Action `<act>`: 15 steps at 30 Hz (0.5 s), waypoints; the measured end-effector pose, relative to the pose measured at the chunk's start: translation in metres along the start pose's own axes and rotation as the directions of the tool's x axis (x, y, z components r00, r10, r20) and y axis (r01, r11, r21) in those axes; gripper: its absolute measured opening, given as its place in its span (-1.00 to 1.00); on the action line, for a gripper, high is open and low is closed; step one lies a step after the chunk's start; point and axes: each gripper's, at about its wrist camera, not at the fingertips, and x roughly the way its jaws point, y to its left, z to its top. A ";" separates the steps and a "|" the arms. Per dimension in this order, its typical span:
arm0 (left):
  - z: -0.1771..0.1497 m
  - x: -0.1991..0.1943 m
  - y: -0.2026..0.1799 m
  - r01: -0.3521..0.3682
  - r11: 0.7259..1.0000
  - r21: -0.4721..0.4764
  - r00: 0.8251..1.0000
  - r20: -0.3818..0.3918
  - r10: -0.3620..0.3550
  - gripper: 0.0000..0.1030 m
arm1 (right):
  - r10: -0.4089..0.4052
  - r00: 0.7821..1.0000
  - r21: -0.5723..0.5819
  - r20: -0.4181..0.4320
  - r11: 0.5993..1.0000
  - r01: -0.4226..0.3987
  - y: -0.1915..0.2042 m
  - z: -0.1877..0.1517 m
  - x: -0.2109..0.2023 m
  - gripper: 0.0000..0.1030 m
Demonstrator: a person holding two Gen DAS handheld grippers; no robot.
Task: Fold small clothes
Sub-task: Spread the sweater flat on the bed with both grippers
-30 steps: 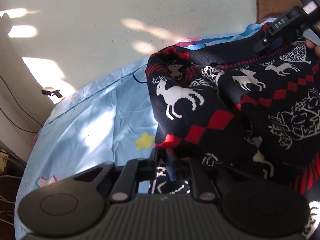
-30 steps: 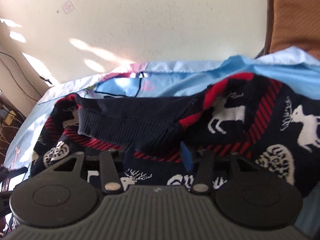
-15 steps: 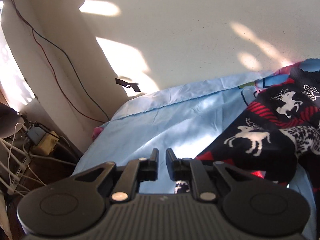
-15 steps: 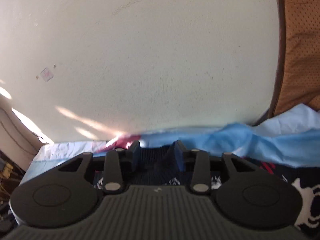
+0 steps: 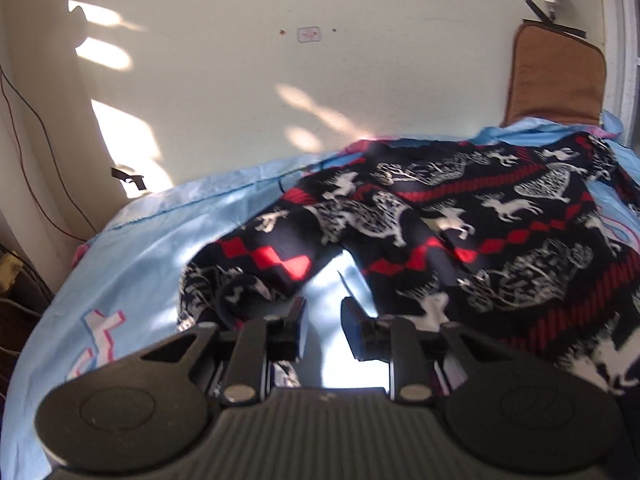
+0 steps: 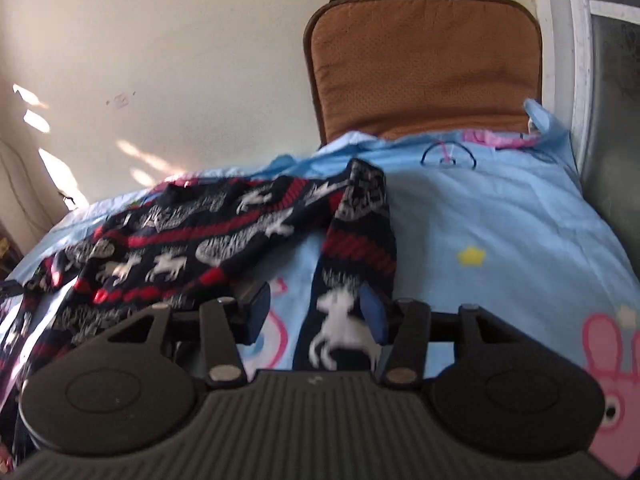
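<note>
A dark navy knitted sweater (image 5: pixel 472 216) with white reindeer and red bands lies spread on a light blue bedsheet (image 5: pixel 132 248). Its left sleeve (image 5: pixel 256 268) lies bunched just ahead of my left gripper (image 5: pixel 322 320), which is open and empty over bare sheet. In the right wrist view the sweater body (image 6: pixel 192 240) lies to the left and its right sleeve (image 6: pixel 356 264) runs down between the fingers of my right gripper (image 6: pixel 316 312), which is open and not closed on it.
A cream wall (image 5: pixel 248 88) stands behind the bed. A brown cushion (image 6: pixel 424 68) leans upright at the head, right side. Cables (image 5: pixel 24 120) hang down the wall at far left. The sheet has a pink cartoon print (image 6: pixel 608 368) at right.
Both grippers have let go of the sweater and opened. It now lies spread on the sheet, and both grippers have drawn back toward the near edge.
</note>
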 end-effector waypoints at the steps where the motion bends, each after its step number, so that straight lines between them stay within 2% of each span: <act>1: -0.006 -0.005 -0.005 0.017 1.000 -0.002 1.000 -0.012 -0.017 -0.57 | 0.066 0.998 0.022 -0.013 0.998 -0.066 0.003 -0.010 -0.005 0.04; 3: -0.019 -0.013 -0.010 0.032 0.999 -0.011 0.999 -0.031 -0.032 -0.53 | 0.174 0.984 0.043 -0.034 0.984 -0.172 0.012 -0.026 -0.006 0.04; 5: -0.031 -0.018 -0.010 0.040 0.999 -0.031 0.998 -0.057 -0.042 -0.39 | 0.242 0.968 0.048 -0.061 0.970 -0.239 0.026 -0.041 0.001 0.05; 8: -0.048 -0.025 -0.009 0.073 0.994 -0.075 0.990 -0.114 -0.082 -0.38 | 0.257 0.960 0.058 -0.113 0.966 -0.251 0.045 -0.062 0.017 0.04; 9: -0.053 -0.027 -0.010 0.089 0.993 -0.081 0.987 -0.124 -0.098 -0.38 | 0.256 0.962 0.046 -0.097 0.966 -0.253 0.049 -0.067 0.018 0.03; 11: -0.062 -0.031 -0.020 0.108 0.992 -0.068 0.984 -0.138 -0.116 -0.48 | 0.295 0.949 0.045 -0.109 0.955 -0.292 0.054 -0.072 0.015 -0.74; 12: -0.065 -0.034 -0.024 0.119 0.991 -0.060 0.983 -0.132 -0.126 -0.69 | 0.297 0.951 0.047 -0.082 0.955 -0.294 0.055 -0.071 0.011 -0.74; 13: -0.065 -0.037 -0.033 0.114 0.993 -0.042 0.985 -0.127 -0.119 -0.81 | 0.318 0.948 0.055 -0.034 0.947 -0.316 0.052 -0.067 -0.001 -0.76; 15: -0.062 -0.041 -0.040 0.095 0.995 -0.018 0.988 -0.123 -0.097 -0.85 | 0.344 0.935 0.090 0.083 0.932 -0.351 0.039 -0.058 -0.032 -0.77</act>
